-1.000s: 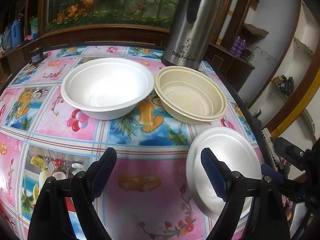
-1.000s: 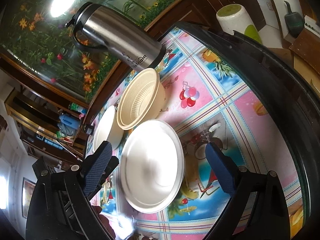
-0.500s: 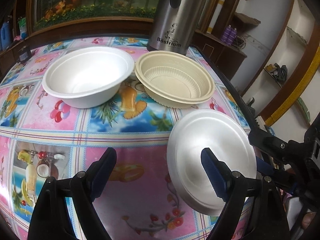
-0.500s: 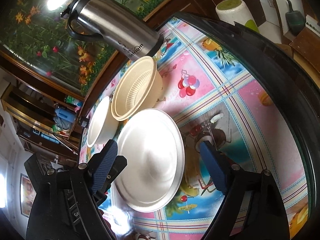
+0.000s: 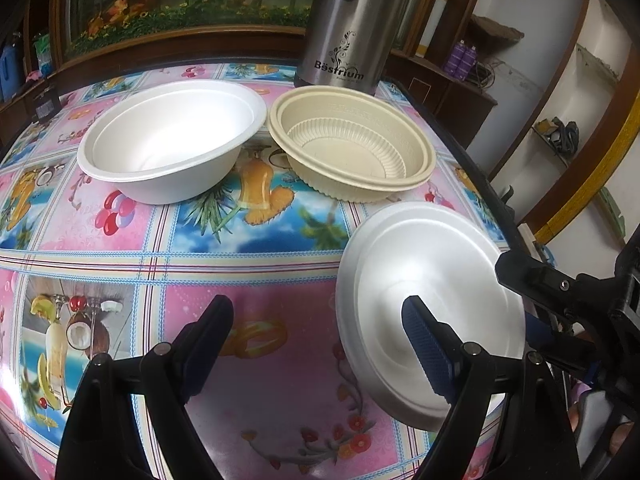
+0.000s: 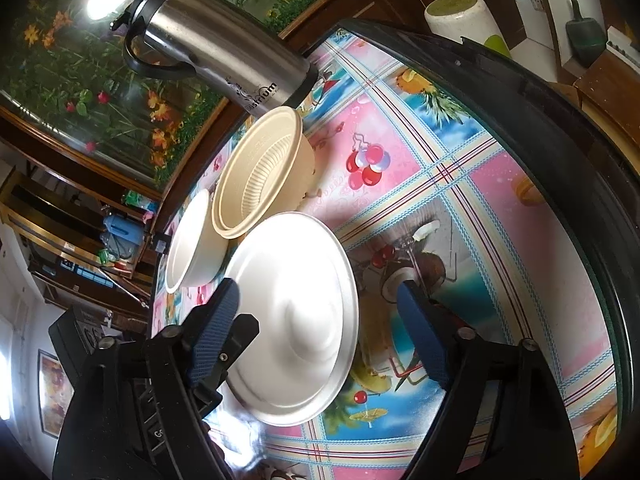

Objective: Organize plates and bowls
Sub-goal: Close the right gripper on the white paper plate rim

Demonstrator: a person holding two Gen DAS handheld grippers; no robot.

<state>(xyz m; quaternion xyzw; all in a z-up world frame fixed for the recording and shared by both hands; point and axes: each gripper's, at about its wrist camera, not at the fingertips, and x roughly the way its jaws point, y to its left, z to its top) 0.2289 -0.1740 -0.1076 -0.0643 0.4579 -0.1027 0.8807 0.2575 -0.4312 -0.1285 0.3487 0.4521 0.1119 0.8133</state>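
Both closing right jaws flank the plate (image 6: 292,316).

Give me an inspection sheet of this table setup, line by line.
Surface: round table under a fruit-print cover.
Job's things: white bowl and beige bowl side by side; white plate near the edge.
Clutter: steel flask behind the beige bowl.
Grippers: left gripper open, empty; right gripper closing around the plate, pads not on it.
Cables: nothing seen.
Surroundings: wooden shelves, flower mural.
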